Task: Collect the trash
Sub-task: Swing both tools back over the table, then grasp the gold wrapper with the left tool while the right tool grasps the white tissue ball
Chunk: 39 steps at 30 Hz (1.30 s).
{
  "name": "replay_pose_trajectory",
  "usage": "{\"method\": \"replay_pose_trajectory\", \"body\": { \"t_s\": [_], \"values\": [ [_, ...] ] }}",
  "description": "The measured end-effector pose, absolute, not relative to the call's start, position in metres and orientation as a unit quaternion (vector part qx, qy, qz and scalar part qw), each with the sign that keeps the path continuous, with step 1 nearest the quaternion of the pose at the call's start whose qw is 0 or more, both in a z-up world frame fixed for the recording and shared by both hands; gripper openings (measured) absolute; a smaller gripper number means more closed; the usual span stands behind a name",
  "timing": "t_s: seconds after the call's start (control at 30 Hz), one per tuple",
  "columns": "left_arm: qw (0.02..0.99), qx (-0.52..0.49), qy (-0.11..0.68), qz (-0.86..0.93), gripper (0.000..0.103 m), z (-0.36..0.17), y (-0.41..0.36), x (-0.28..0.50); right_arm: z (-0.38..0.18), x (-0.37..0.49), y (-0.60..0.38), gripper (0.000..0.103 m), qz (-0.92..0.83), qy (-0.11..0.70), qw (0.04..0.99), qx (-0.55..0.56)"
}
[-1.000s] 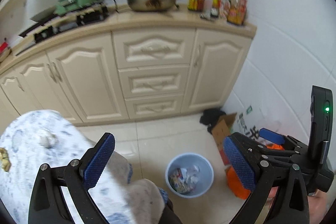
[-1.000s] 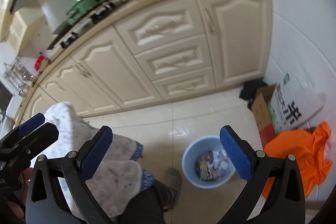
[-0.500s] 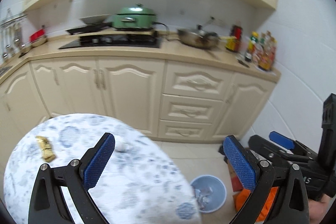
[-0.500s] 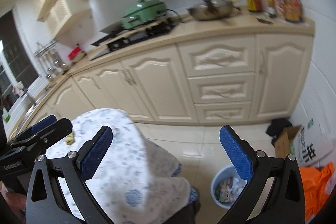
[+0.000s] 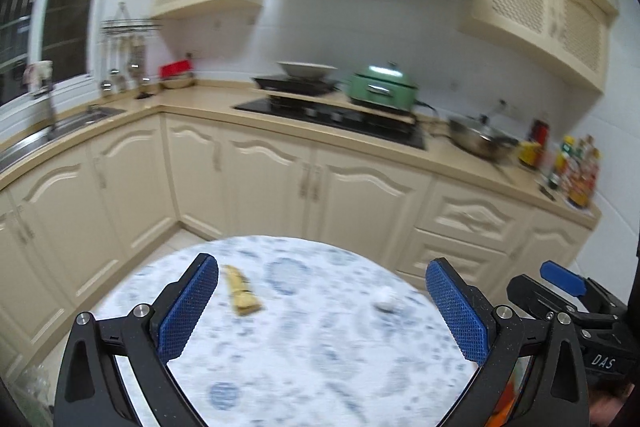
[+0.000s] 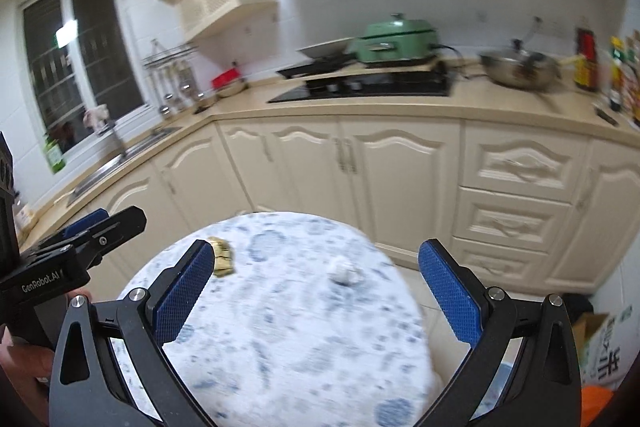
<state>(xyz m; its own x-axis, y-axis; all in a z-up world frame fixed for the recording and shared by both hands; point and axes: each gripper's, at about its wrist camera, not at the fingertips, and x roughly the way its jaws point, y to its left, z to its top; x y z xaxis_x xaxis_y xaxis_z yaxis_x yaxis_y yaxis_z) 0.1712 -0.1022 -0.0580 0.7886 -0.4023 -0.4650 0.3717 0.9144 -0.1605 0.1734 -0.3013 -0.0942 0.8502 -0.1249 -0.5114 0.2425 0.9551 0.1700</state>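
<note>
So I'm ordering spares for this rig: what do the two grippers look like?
Both match: the left gripper and right gripper have black Y-shaped frames with silver screws and two fingers faced with blue textured pads. The left body reads "GenRobot.AI" in white; the right shows "DAS".

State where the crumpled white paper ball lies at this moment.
In both wrist views the crumpled white paper ball lies on the round table, toward its far right, right of the yellow wrapper.

Round table point(image 5: 304, 355), blue-patterned cloth: yellow wrapper point(image 5: 242, 297), white wad point(image 5: 385, 297).
</note>
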Motion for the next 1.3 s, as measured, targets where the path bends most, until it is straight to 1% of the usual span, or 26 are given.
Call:
{"method": "replay_pose_trajectory", "body": {
  "t_s": [0.2, 0.37, 0.5, 0.73, 0.9, 1.07, 1.17, 1.2, 1.27, 1.3],
  "values": [
    [0.958, -0.035, 0.238, -0.153, 0.102, -0.060, -0.078, 0.155, -0.091, 0.202, -0.261, 0.103, -0.058, 0.255, 0.961, 0.088],
    [0.957, -0.033, 0.255, -0.138, 0.102, -0.076, -0.070, 0.152, -0.094, 0.220, -0.240, 0.103, -0.042, 0.260, 0.962, 0.069],
    [0.952, -0.033, 0.275, -0.131, 0.102, -0.092, -0.073, 0.167, -0.106, 0.235, -0.238, 0.103, -0.040, 0.273, 0.959, 0.064],
    [0.940, -0.012, 0.313, -0.137, 0.102, -0.117, -0.099, 0.236, -0.147, 0.264, -0.263, 0.103, -0.055, 0.319, 0.943, 0.078],
    [0.926, 0.011, 0.350, -0.141, 0.102, -0.149, -0.125, 0.301, -0.193, 0.292, -0.299, 0.103, -0.084, 0.368, 0.920, 0.101],
    [0.906, 0.035, 0.396, -0.143, 0.102, -0.187, -0.168, 0.374, -0.236, 0.311, -0.331, 0.102, -0.103, 0.408, 0.899, 0.119],
    [0.897, 0.038, 0.416, -0.146, 0.102, -0.208, -0.187, 0.411, -0.253, 0.320, -0.346, 0.094, -0.110, 0.424, 0.891, 0.122],
    [0.894, 0.037, 0.422, -0.146, 0.100, -0.213, -0.192, 0.422, -0.257, 0.322, -0.349, 0.091, -0.112, 0.428, 0.889, 0.121],
    [0.887, 0.035, 0.436, -0.147, 0.098, -0.225, -0.203, 0.445, -0.267, 0.330, -0.354, 0.082, -0.110, 0.440, 0.884, 0.117],
    [0.884, 0.033, 0.443, -0.147, 0.094, -0.228, -0.205, 0.452, -0.271, 0.332, -0.355, 0.073, -0.107, 0.446, 0.881, 0.114]
  ]
}}
